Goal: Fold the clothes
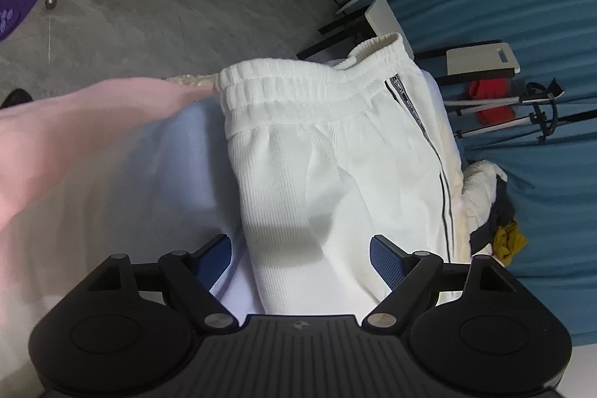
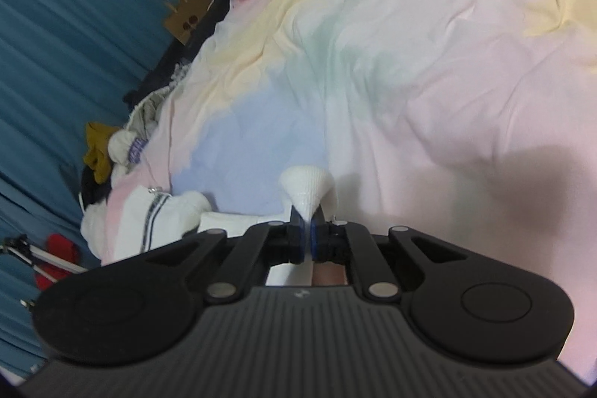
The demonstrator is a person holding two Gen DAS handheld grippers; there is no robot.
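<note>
Currently we have white trousers [image 1: 335, 152] laid on pastel bed sheet [image 2: 410, 62], waistband [image 1: 298, 88] at far end. Right gripper [image 2: 306, 230] clamped on small pinch of white fabric; left gripper [image 1: 298, 260] spread wide, straddling leg, holding nothing. Risks: thin pinch slips if we pull hard; one-sided lift skews fold; left fingers may snag sheet under cloth; clothes pile [image 2: 123, 152] near bed edge could tangle.
</note>
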